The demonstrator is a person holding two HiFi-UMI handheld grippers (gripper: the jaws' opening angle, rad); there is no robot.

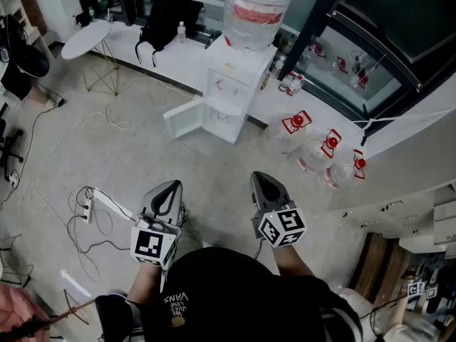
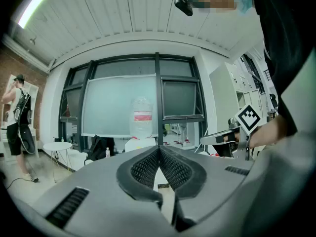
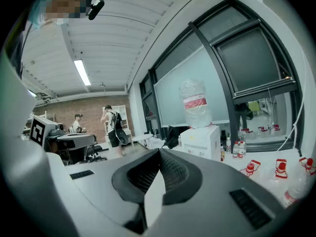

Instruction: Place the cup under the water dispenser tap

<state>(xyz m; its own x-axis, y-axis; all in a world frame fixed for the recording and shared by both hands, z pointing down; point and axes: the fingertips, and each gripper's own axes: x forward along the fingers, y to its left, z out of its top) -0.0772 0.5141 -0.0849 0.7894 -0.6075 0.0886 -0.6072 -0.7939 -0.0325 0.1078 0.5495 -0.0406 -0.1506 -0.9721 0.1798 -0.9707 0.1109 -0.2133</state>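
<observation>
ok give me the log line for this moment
left gripper: shut, empty | right gripper: shut, empty | water dispenser: ahead, cabinet door open | cup: none in view

head view: overhead, steeply down | gripper views: low, forward | shared: distant water dispenser [image 1: 236, 84]

Water bottle [image 1: 260, 6] cut off at top edge, dispenser taps [image 1: 225, 86] too small to tell

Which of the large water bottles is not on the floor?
The red-labelled bottle seated atop the white dispenser; the three red-capped ones rest on the floor to its right.
</observation>
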